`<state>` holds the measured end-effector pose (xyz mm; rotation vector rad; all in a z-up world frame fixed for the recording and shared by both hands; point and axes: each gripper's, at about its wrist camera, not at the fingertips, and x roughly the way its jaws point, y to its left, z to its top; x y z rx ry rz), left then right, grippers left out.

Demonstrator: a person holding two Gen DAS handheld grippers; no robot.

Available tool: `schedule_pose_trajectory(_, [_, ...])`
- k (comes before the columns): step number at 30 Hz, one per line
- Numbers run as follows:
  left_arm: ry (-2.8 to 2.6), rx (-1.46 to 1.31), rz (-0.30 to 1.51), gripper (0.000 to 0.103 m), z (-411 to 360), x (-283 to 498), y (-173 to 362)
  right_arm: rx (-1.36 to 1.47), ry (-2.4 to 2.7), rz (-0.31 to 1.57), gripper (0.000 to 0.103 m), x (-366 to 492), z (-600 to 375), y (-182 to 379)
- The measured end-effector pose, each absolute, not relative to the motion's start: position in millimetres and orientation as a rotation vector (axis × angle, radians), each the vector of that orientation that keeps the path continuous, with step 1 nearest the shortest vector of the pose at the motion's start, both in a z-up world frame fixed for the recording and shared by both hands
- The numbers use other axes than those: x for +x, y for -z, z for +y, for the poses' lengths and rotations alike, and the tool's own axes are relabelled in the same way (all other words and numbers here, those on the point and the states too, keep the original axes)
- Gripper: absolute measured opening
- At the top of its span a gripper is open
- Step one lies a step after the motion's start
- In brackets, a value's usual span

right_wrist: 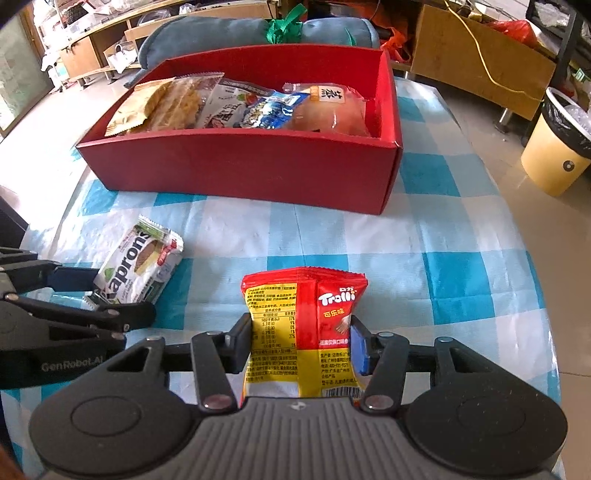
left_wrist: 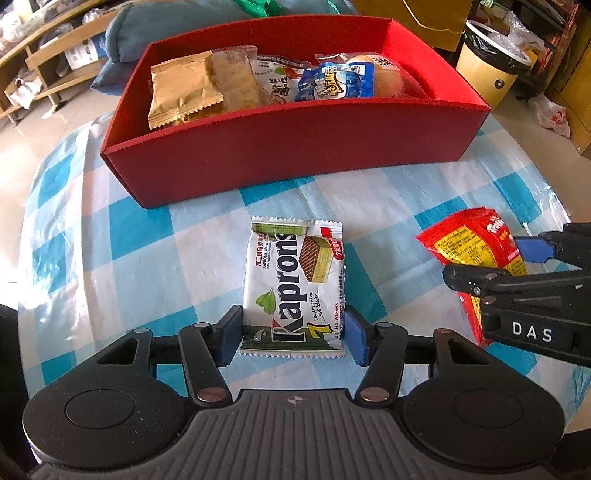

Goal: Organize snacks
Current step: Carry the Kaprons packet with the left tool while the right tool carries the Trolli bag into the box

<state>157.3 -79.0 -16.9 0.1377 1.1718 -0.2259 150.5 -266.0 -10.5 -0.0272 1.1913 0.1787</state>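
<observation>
A white Kaprons wafer pack lies on the checked tablecloth, its near end between the pads of my left gripper, which is shut on it. A red and yellow Trolli candy bag sits between the pads of my right gripper, which is shut on it. Each gripper shows in the other's view: the right gripper with the Trolli bag, the left gripper with the Kaprons pack. The red box behind holds several snack packets.
The blue and white checked tablecloth covers the table. A yellow bin stands on the floor to the right. A blue cushion lies behind the red box. Wooden shelves stand at the far left.
</observation>
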Motion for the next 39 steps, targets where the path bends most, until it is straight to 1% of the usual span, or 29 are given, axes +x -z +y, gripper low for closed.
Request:
schedule_pose_trajectory(23, [0.254, 0.076, 1.110, 0.064, -68.1, 142.2, 1.7, 0.023, -0.194, 1.125, 0.046, 154.6, -267.0, -15.9])
schedule_pose_trajectory(39, [0.249, 0.036, 1.035, 0.064, -66.1, 151.2, -25.2, 0.052, -0.196, 1.052, 0.046, 170.8, -264.6, -42.2])
